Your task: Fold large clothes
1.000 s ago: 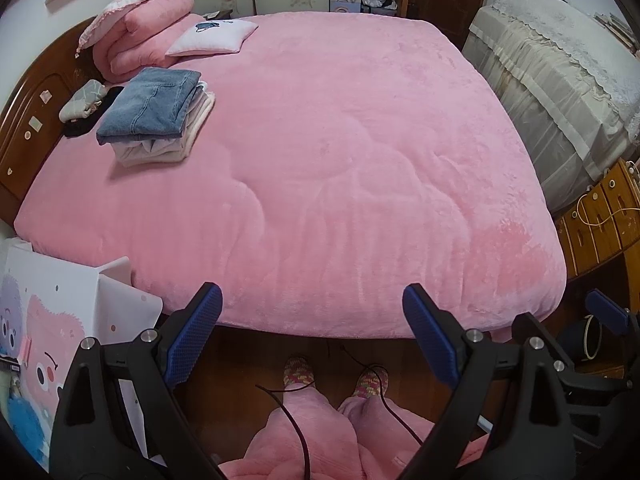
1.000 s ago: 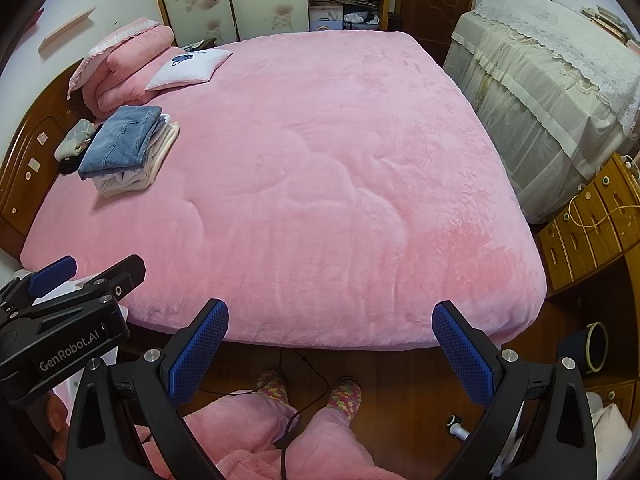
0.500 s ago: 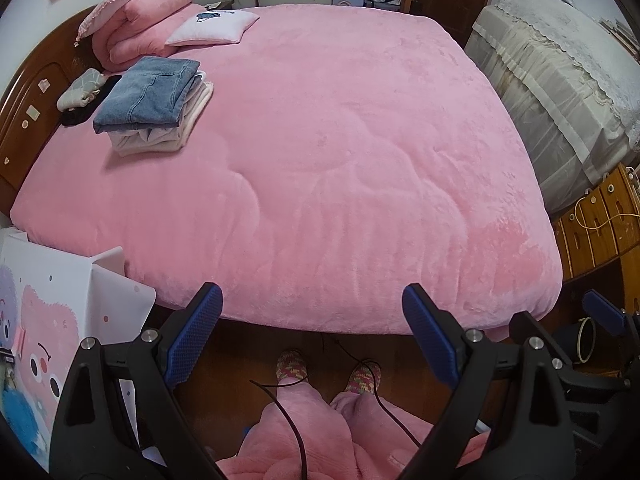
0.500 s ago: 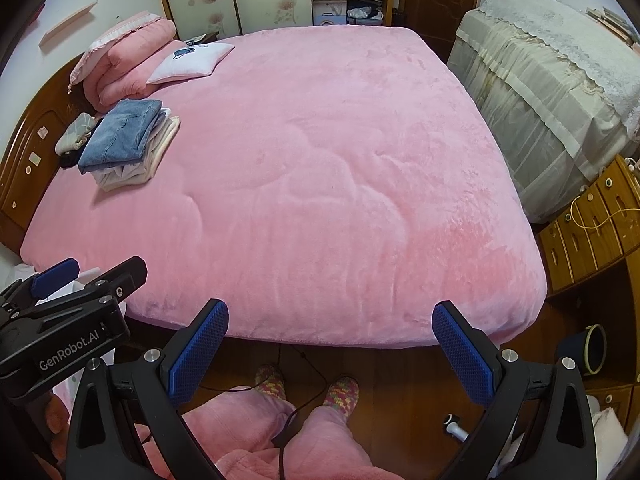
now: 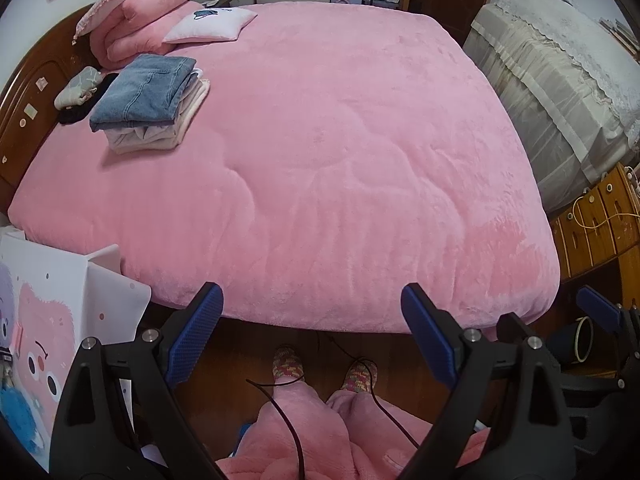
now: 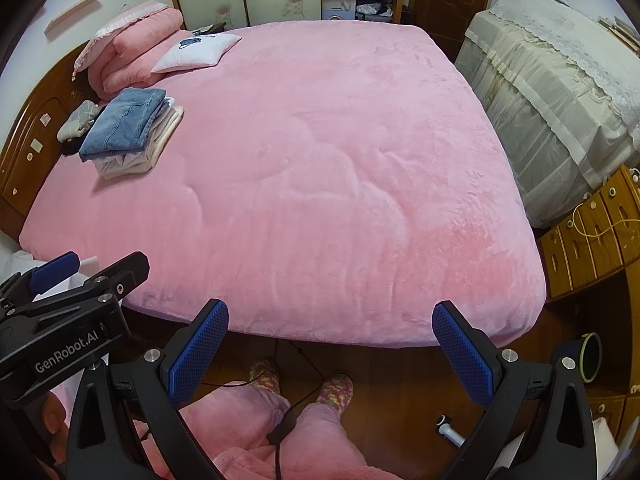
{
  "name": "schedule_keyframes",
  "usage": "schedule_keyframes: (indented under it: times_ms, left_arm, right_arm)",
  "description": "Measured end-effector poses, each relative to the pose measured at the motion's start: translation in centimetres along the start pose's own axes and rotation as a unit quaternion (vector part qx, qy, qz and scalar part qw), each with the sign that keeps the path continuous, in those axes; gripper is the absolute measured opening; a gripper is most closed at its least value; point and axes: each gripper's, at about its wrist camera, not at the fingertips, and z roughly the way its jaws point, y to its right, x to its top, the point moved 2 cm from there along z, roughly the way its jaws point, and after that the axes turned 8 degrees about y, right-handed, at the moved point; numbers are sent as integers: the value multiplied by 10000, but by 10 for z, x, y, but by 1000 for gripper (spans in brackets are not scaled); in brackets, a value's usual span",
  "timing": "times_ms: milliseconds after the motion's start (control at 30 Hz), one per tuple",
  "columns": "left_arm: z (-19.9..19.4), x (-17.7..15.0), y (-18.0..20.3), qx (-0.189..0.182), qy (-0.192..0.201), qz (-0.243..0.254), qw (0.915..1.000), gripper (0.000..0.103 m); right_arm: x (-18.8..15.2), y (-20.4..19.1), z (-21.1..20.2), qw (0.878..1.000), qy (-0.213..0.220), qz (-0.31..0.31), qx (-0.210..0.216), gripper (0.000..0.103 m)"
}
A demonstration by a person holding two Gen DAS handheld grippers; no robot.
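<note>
A stack of folded clothes (image 5: 148, 104), blue jeans on top of pale garments, lies on the pink bed (image 5: 340, 168) at the far left near the headboard; it also shows in the right wrist view (image 6: 128, 132). My left gripper (image 5: 312, 336) is open and empty, held over the floor in front of the bed's near edge. My right gripper (image 6: 330, 354) is open and empty, also in front of the near edge, to the right of the left one. No unfolded garment lies on the bed.
A folded pink quilt (image 5: 136, 28) and a white pillow (image 5: 212, 26) lie at the head of the bed. A white cartoon-print box (image 5: 52, 332) stands at the left, a covered sofa (image 5: 560, 92) and wooden drawers (image 5: 600, 224) at the right. The person's legs (image 5: 320, 420) are below.
Both grippers have drifted slightly back and up, so the bed sits a little higher and farther in each view. Both stay open and empty.
</note>
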Motion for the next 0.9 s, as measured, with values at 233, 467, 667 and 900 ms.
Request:
schedule_keyframes:
  times_ms: [233, 467, 667, 900]
  left_arm:
    - [-4, -1, 7, 83, 80, 76, 9999, 89]
    - [-8, -2, 13, 143, 140, 111, 9997, 89]
    - [-9, -1, 14, 184, 147, 77, 9997, 89]
    - [-8, -1, 18, 268, 133, -1, 9996, 89]
  right_arm:
    - [-1, -1, 2, 10000, 5, -29, 5, 103]
    - [-3, -5, 0, 10000, 11, -17, -13, 103]
    - [-1, 0, 4, 9999, 17, -109, 63, 103]
    - [4, 7, 10, 9997, -13, -182, 145, 103]
